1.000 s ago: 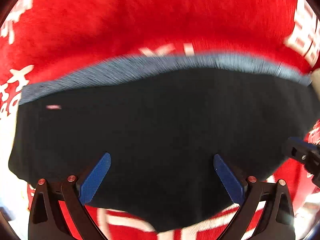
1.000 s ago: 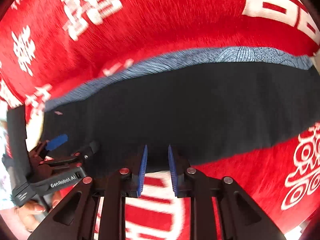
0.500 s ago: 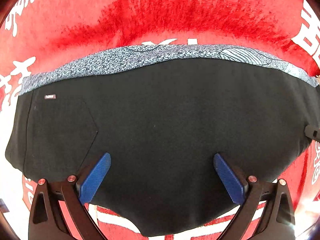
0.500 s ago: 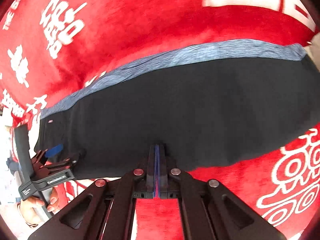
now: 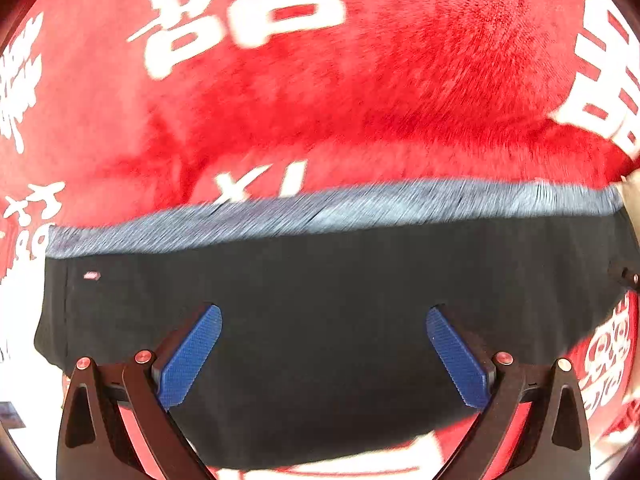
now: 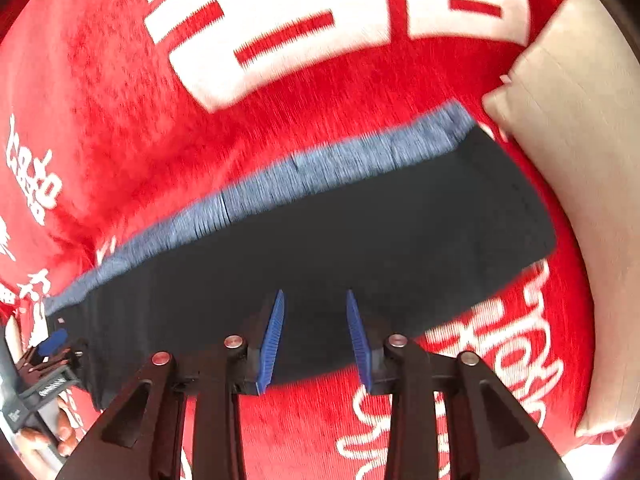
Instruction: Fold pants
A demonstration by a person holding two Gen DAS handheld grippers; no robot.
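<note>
both grippers hang over the folded black pants [image 5: 320,300] on a red blanket [image 5: 360,100], left gripper [image 5: 324,354] wide open and empty, right gripper [image 6: 314,340] partly open, opening and empty; a low pass could snag and undo the fold.

The red plush blanket [image 5: 400,92] lies open and bare beyond the grey waistband [image 5: 320,212] of the black pants [image 5: 320,300], so a gripper could pass there freely. In the right wrist view a beige cushion [image 6: 580,180] closes off the right side, touching or nearly touching the pants' corner. The left gripper [image 6: 52,348] stands at the pants' left end.
</note>
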